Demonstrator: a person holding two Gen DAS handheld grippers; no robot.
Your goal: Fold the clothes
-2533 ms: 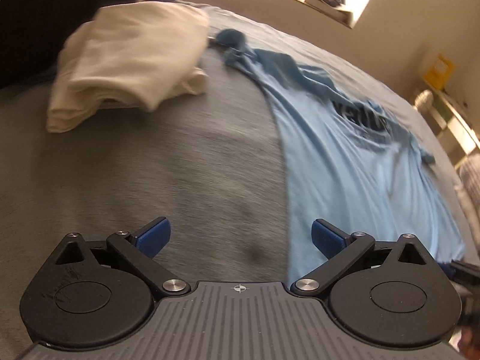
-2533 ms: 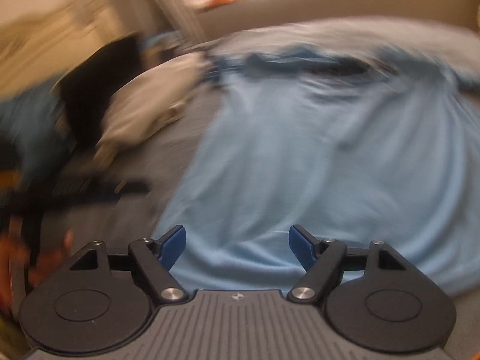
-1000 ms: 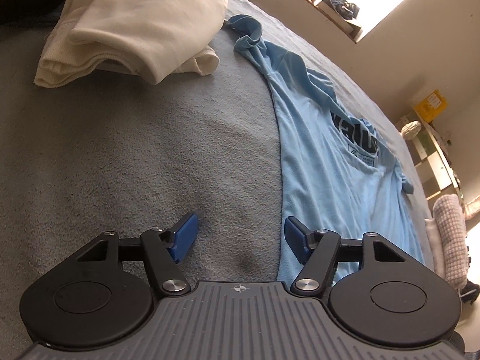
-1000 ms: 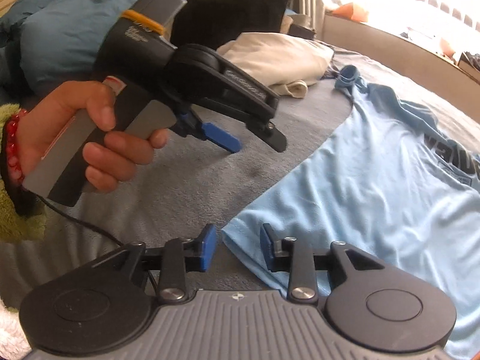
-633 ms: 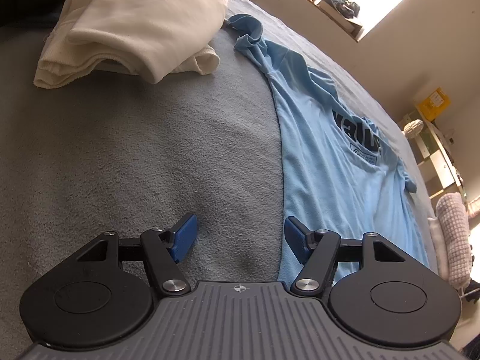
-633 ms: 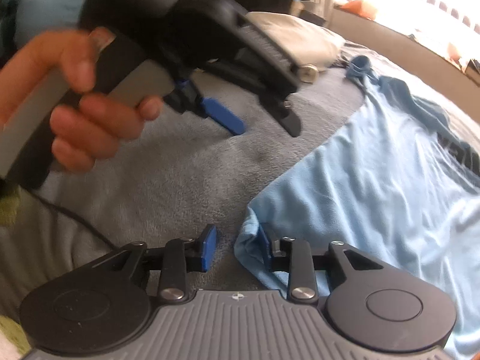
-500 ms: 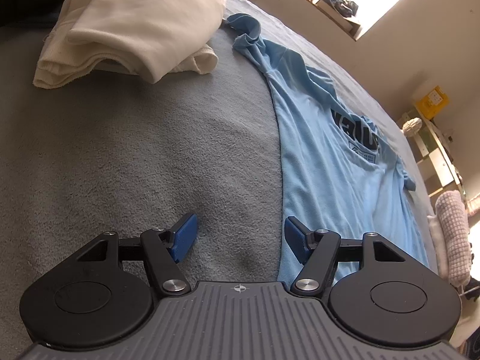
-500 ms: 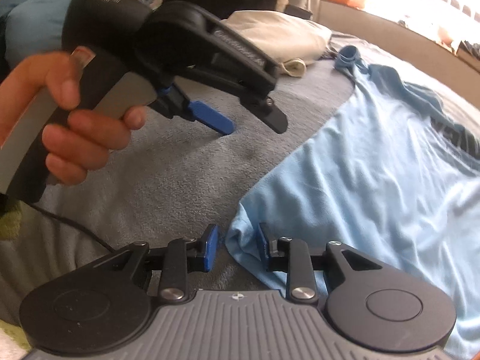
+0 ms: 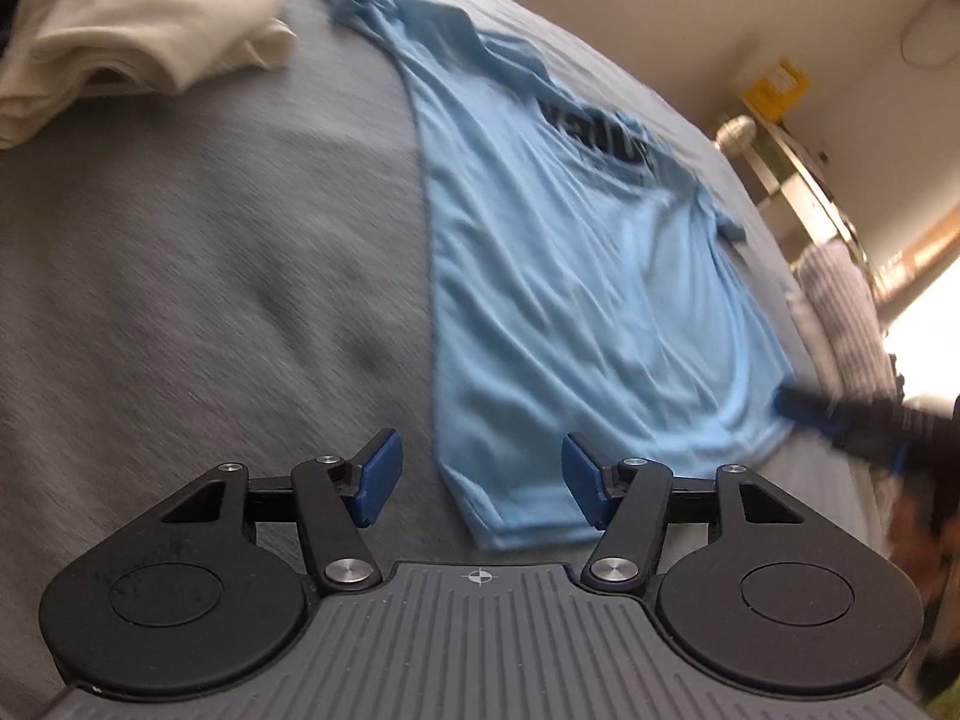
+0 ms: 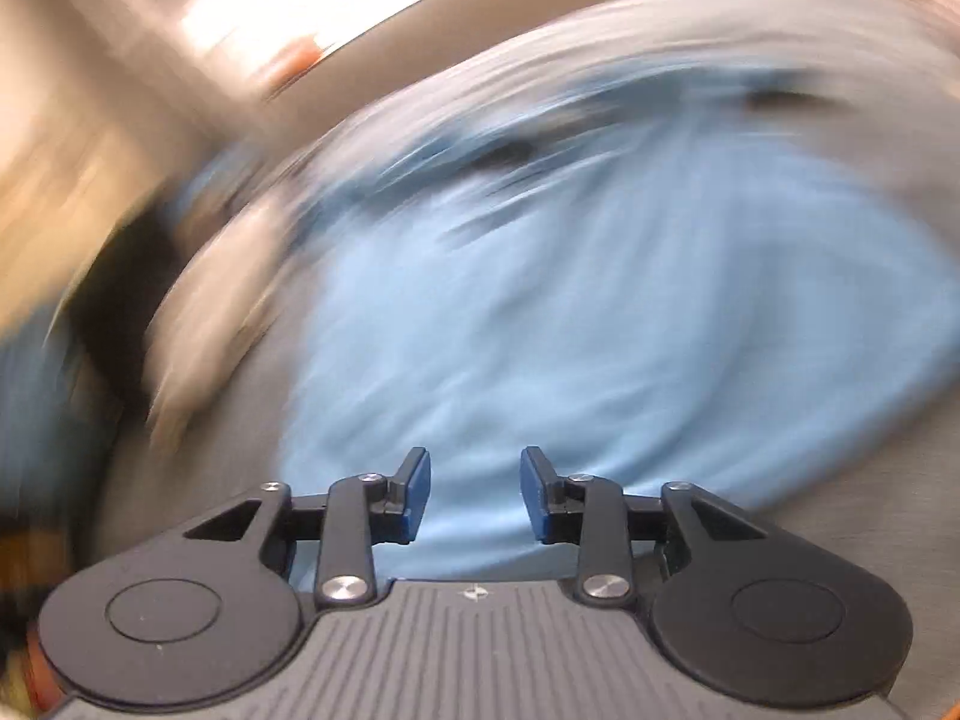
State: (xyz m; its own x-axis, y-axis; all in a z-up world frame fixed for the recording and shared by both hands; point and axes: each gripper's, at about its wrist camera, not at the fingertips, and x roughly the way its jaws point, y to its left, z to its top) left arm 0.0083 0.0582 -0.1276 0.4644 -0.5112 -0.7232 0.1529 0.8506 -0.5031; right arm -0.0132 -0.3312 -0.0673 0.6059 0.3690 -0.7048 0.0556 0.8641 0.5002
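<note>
A light blue T-shirt (image 9: 576, 252) with a dark print lies spread on the grey bed cover (image 9: 210, 252). My left gripper (image 9: 477, 477) is open, with the shirt's near hem corner between its blue pads. In the left wrist view my right gripper (image 9: 798, 408) is blurred at the shirt's far hem corner. In the right wrist view, which is heavily blurred, my right gripper (image 10: 474, 492) is open over the shirt's (image 10: 588, 300) hem, holding nothing.
A folded cream garment (image 9: 138, 30) lies at the far left of the bed. A shelf with a yellow box (image 9: 774, 84) stands by the wall on the right. A checked pillow (image 9: 846, 312) lies past the bed's right edge.
My right gripper has left the shirt's near corner and swung to the far hem corner, opening wider. My left gripper has shifted right, so the near corner now sits between its pads.
</note>
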